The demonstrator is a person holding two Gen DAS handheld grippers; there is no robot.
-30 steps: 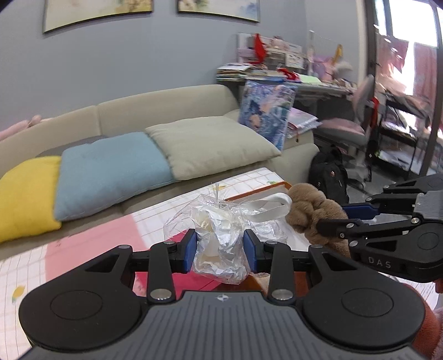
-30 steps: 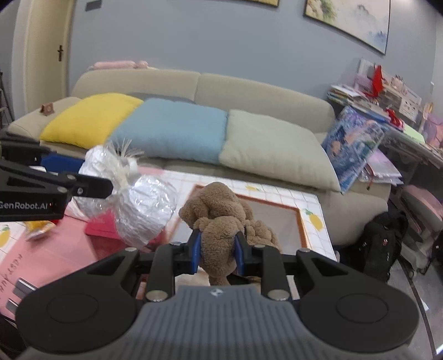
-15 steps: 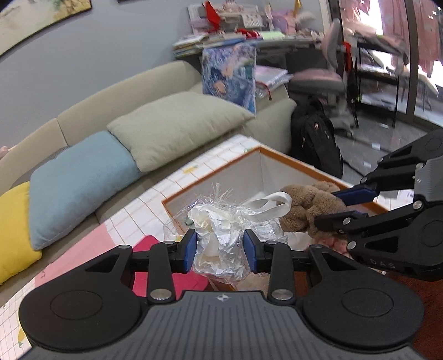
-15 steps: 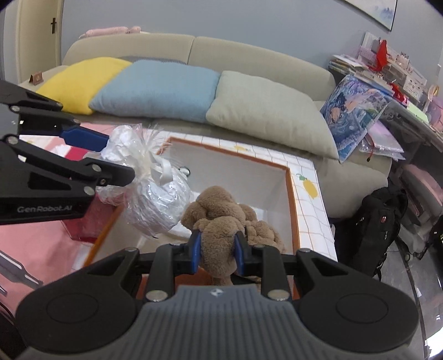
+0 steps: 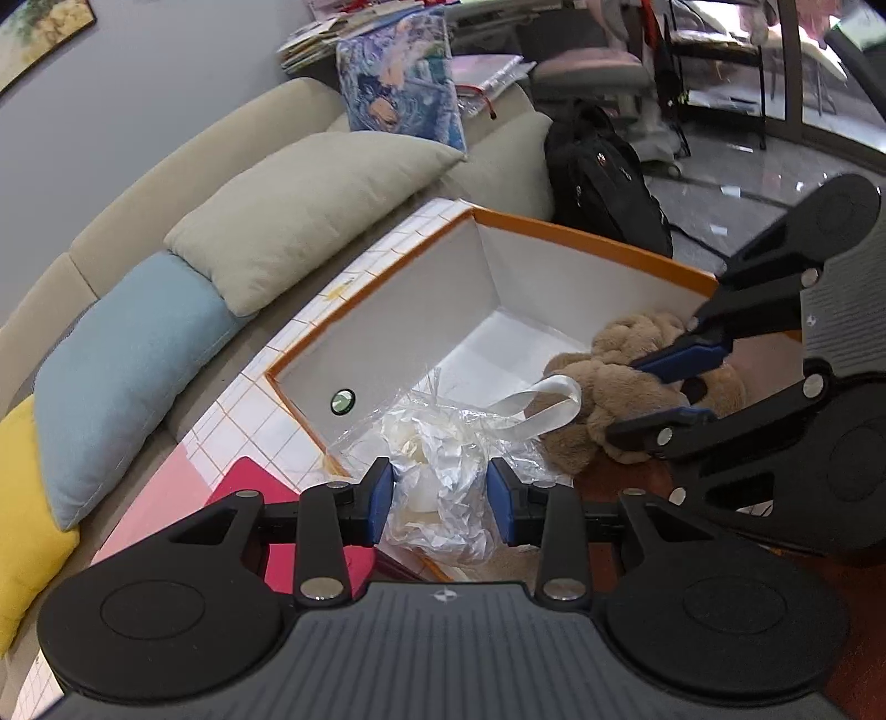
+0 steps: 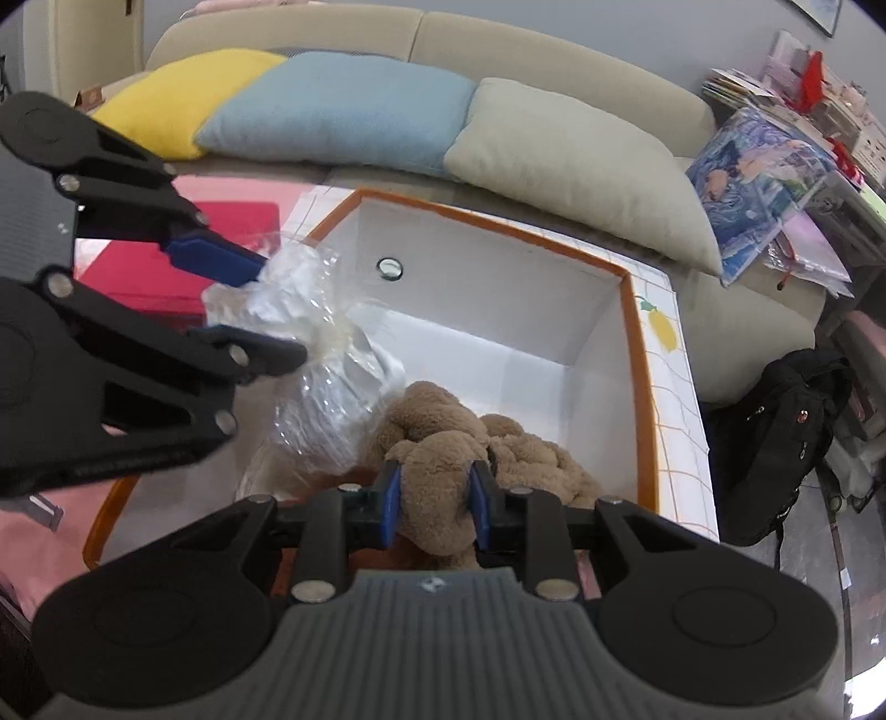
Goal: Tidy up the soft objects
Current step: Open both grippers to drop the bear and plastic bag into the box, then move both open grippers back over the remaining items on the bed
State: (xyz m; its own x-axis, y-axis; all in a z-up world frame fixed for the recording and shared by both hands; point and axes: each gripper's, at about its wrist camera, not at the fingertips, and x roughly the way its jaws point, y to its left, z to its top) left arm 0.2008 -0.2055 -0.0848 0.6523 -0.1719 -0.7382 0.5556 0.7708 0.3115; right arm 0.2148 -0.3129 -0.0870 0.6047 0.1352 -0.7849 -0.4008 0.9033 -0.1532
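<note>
My left gripper (image 5: 440, 498) is shut on a crinkly clear plastic bag (image 5: 443, 471) with something white inside and a white ribbon loop. It hangs over the near left corner of an orange-rimmed white box (image 5: 581, 235). In the right wrist view the same bag (image 6: 326, 365) sits between the left gripper's (image 6: 277, 310) blue pads. My right gripper (image 6: 433, 501) is shut on a brown plush toy (image 6: 443, 459), low inside the box (image 6: 637, 354) near its front. The plush (image 5: 620, 382) and the right gripper (image 5: 686, 382) appear beside the bag in the left wrist view.
The box rests on a tiled table with a red book (image 5: 260, 493) on a pink mat. Behind stands a beige sofa (image 6: 498, 50) with yellow, blue and grey cushions. A black backpack (image 6: 775, 432) lies on the floor at the right.
Both grippers have come down and tilted toward the box, carrying the bag and the plush from above the table to inside its rim. Both grips are unchanged.
</note>
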